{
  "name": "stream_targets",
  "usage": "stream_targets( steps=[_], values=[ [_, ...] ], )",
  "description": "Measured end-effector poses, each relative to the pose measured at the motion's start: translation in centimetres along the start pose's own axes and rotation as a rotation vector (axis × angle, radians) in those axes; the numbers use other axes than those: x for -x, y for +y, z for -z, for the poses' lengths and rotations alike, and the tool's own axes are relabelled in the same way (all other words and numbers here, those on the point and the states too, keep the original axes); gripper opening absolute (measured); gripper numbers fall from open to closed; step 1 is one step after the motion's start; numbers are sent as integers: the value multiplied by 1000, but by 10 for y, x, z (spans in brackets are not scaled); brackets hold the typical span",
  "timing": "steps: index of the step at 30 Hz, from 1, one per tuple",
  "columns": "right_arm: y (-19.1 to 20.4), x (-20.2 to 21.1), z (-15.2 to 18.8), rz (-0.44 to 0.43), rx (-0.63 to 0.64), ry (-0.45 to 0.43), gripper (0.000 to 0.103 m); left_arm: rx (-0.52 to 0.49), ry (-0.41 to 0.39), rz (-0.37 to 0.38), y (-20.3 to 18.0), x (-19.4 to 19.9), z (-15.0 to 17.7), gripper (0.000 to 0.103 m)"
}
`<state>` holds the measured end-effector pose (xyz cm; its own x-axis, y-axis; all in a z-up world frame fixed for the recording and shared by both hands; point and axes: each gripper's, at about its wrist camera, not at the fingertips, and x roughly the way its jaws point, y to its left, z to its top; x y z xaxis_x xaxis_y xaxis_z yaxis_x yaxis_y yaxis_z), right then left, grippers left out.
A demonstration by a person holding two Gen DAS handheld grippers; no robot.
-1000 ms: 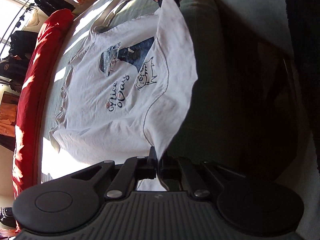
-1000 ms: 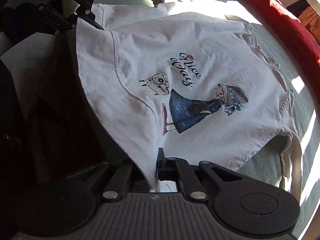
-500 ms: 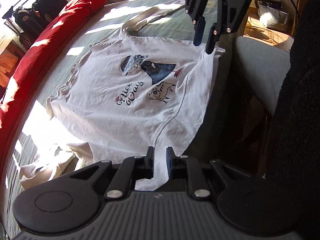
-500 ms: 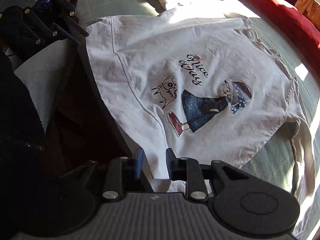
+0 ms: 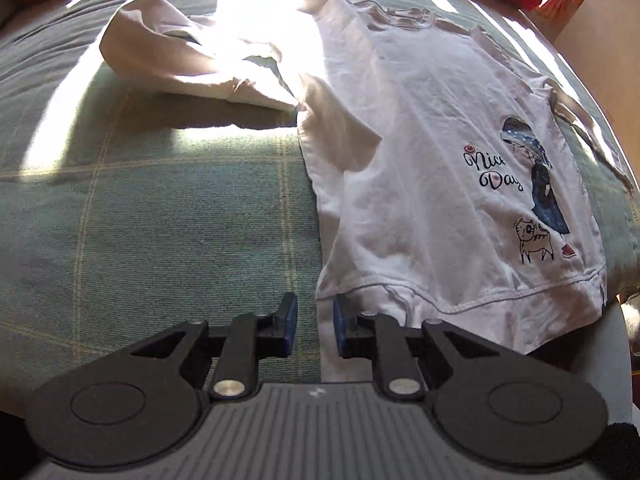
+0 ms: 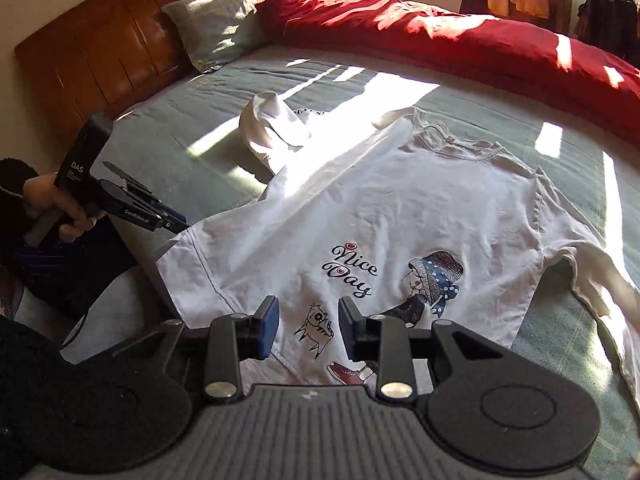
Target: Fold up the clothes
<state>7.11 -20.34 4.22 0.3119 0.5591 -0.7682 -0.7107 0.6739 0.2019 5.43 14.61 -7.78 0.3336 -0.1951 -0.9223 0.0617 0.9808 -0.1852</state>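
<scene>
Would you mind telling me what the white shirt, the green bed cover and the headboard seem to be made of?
White shirt: probably soft cotton knit, matte; it wrinkles gently and has a stitched hem. Green bed cover: woven fabric, matte, with faint pale check lines. Headboard: looks like wood, reddish-brown and panelled, with a slight sheen.

There are two white pieces of clothing on the bed: one t-shirt [image 6: 400, 216] lying flat with a picture on it, and one crumpled white garment [image 6: 272, 136] beside it. There are two grippers, a left gripper [image 5: 314, 322] and a right gripper [image 6: 308, 326]. There is one red blanket [image 6: 460, 48], one pillow [image 6: 216, 20] and one hand [image 6: 56, 204].
</scene>
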Motion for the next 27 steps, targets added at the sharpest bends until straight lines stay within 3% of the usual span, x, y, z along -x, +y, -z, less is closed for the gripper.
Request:
stream_targets(
  steps=[4, 11, 17, 27],
  values=[
    [13, -23, -6, -38, 0, 5, 36, 2, -12, 54, -15, -5, 9, 16],
    [48, -89, -20, -183, 24, 75, 36, -52, -8, 97, -33, -9, 6, 18],
    [79, -134, -11, -230, 91, 171, 36, 71, 13, 170, -14, -22, 4, 18],
    [48, -112, -10, -176, 8, 125, 39, 120, 36, 166, -15, -29, 5, 19]
  ],
)
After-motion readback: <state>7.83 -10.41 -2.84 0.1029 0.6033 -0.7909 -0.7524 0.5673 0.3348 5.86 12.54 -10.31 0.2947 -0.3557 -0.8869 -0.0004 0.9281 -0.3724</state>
